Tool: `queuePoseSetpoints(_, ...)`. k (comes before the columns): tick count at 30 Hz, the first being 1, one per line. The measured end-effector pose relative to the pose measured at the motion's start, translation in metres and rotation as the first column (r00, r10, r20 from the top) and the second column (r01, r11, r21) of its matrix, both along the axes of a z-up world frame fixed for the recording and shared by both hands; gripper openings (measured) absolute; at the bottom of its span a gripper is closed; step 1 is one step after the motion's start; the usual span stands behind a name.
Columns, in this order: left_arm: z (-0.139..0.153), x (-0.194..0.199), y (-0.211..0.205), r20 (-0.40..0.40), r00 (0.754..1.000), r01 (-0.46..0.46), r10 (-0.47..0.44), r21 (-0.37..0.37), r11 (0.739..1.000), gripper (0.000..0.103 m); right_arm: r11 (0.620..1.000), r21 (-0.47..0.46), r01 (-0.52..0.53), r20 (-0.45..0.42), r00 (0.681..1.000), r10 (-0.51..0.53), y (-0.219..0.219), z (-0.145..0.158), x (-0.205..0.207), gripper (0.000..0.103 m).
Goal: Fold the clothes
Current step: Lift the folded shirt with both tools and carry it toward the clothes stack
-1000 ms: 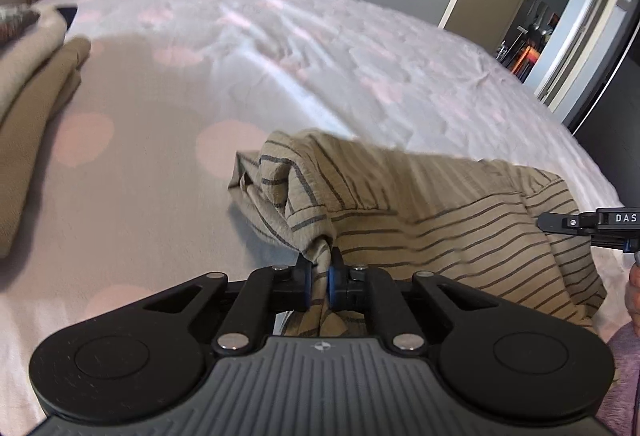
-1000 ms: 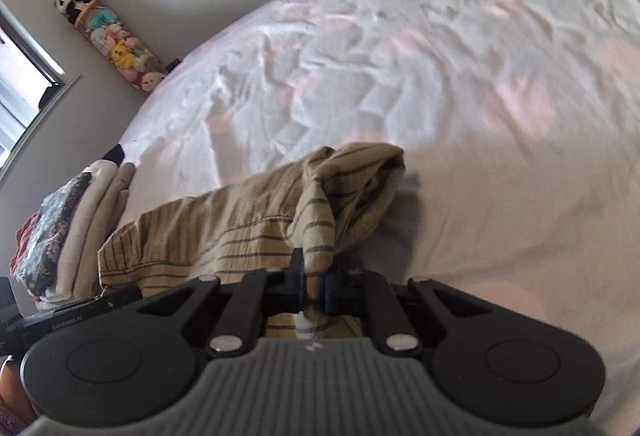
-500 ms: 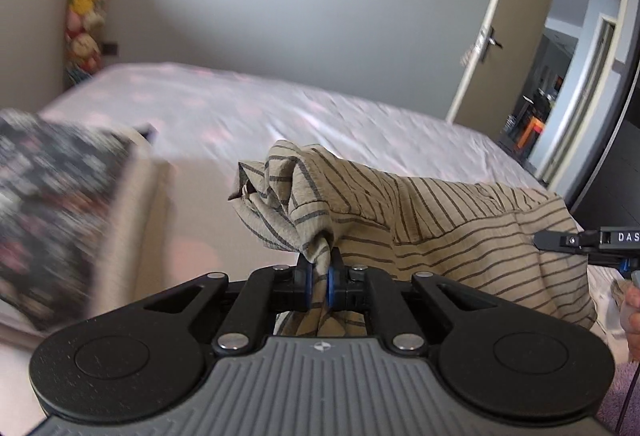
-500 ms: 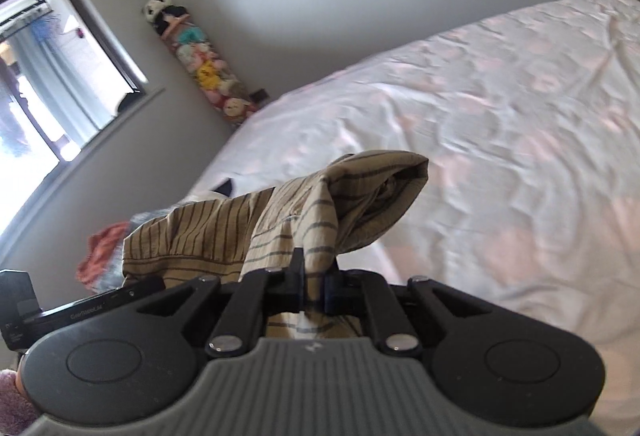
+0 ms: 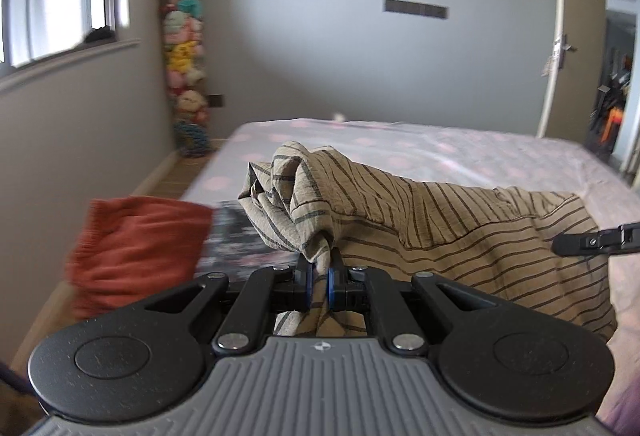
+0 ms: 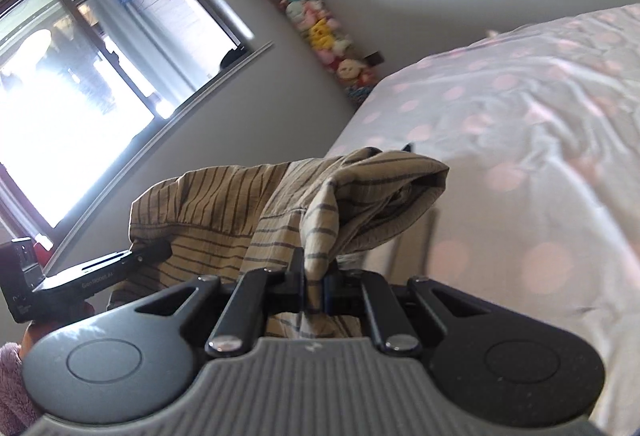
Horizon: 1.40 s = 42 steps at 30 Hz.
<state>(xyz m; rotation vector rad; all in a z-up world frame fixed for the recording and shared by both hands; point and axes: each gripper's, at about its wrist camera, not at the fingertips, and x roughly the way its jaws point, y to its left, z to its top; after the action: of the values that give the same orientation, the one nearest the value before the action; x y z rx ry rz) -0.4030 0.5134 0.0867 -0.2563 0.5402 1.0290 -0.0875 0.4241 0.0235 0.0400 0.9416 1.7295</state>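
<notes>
Bedroom surroundings ahead of the tools

A polka-dot bedsheet (image 5: pixel 460 152) spreads ahead; a column of plush toys (image 5: pixel 185 52) topped by a panda stands in the far left corner, a window (image 6: pixel 80 84) to the left, a door (image 5: pixel 576 36) to the right.

striped shirt (image 5: pixel 472 220): thin crinkled woven cloth, matt, bunched between my left gripper's (image 5: pixel 318 282) pads
my right gripper (image 6: pixel 314 286): matt black plastic arms, bright metal pivot pins, ribbed grey housing
bed sheet (image 6: pixel 540 140), ahead of my right tool: smooth, soft, creased cloth
orange garment (image 5: pixel 136 248), left of my left tool: ribbed knit, matt, blurred
wall (image 5: pixel 320 56): smooth matt paint
</notes>
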Motion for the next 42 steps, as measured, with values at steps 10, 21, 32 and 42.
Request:
queuePoseSetpoints(10, -0.003, -0.118, 0.004, -0.130, 0.979, -0.164, 0.157, -0.048, 0.985, 0.005, 0.973, -0.117, -0.200, -0.005, 0.980, 0.201, 0.051, -0.015, -0.141, 0.009)
queuePoseSetpoints(21, -0.085, -0.177, 0.017, -0.176, 0.955, -0.271, 0.237, -0.203, 0.941, 0.005, 0.887, -0.344, -0.308, 0.062, 0.935, 0.349, 0.089, -0.090, -0.224, 0.009)
queuePoseSetpoints(32, -0.142, -0.199, 0.036, -0.195, 0.951, -0.291, 0.242, -0.289, 0.912, 0.005, 0.824, -0.480, -0.301, 0.068, 0.924, 0.377, 0.104, -0.140, -0.245, 0.009)
queuePoseSetpoints(42, -0.175, -0.197, 0.063, -0.224, 0.946, -0.298, 0.234, -0.322, 0.899, 0.005, 0.826, -0.481, -0.296, 0.085, 0.921, 0.379, 0.094, -0.136, -0.233, 0.009)
